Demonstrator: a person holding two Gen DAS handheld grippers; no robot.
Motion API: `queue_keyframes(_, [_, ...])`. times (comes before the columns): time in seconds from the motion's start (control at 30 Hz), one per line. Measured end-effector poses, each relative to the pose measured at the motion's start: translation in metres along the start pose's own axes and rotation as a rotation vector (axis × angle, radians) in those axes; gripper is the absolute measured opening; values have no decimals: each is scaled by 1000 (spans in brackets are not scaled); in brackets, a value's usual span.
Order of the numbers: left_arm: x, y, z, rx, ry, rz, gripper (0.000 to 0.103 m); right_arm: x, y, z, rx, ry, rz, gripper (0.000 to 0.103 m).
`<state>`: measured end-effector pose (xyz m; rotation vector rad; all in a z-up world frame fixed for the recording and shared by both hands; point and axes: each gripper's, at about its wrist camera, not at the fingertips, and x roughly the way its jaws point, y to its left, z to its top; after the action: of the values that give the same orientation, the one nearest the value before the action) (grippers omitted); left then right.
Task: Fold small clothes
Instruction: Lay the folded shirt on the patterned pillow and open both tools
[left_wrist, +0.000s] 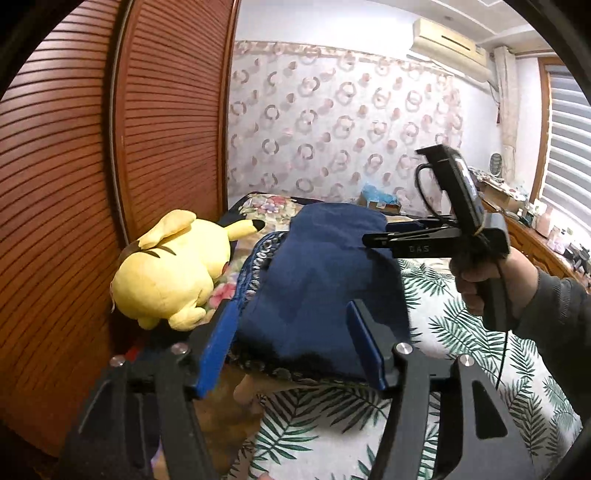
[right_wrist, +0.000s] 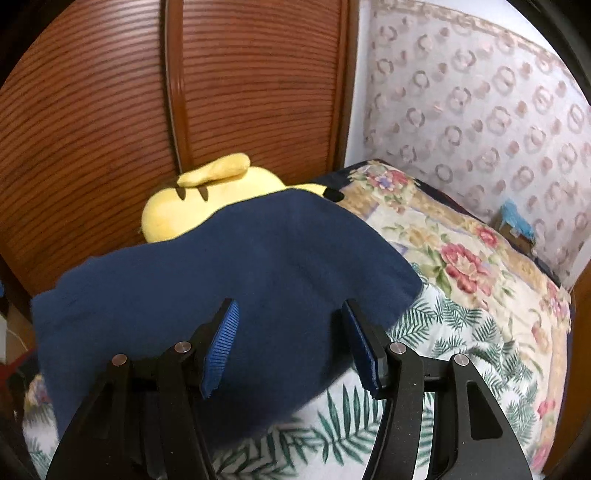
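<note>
A dark blue garment (left_wrist: 321, 280) lies folded on the leaf-print bedsheet (left_wrist: 454, 325). In the left wrist view my left gripper (left_wrist: 291, 314) is open, its blue-padded fingers (left_wrist: 364, 339) on either side of the garment's near end. My right gripper (left_wrist: 376, 238) comes in from the right, over the garment's far right edge; its jaws look close together but I cannot tell whether they hold cloth. In the right wrist view the garment (right_wrist: 229, 273) fills the middle, and the right gripper (right_wrist: 290, 312) shows its fingers (right_wrist: 221, 343) spread wide just above it.
A yellow plush toy (left_wrist: 173, 269) lies against the wooden louvred wardrobe doors (left_wrist: 74, 184) at the left. A floral quilt (right_wrist: 461, 251) covers the bed's far part. Patterned wallpaper stands behind. A cluttered wooden shelf (left_wrist: 532, 229) runs along the right under a window blind.
</note>
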<state>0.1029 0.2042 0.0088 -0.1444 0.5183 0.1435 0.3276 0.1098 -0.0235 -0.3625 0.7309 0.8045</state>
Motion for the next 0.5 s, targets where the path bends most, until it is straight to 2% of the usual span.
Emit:
queue_keyframes(0.1, [-4,-9,1,13,-1,6,61,-33,2,-10,18,-41,-10,59])
queue_keyframes(0.37, [-20,-48,-4,64,-4,-55,61,-128,7,-56,69,-136,-57,59])
queue_keyframes(0.5, [-28,-70,-8,88,-7,-89,61,-173,10,-92,113,-164,-112,66])
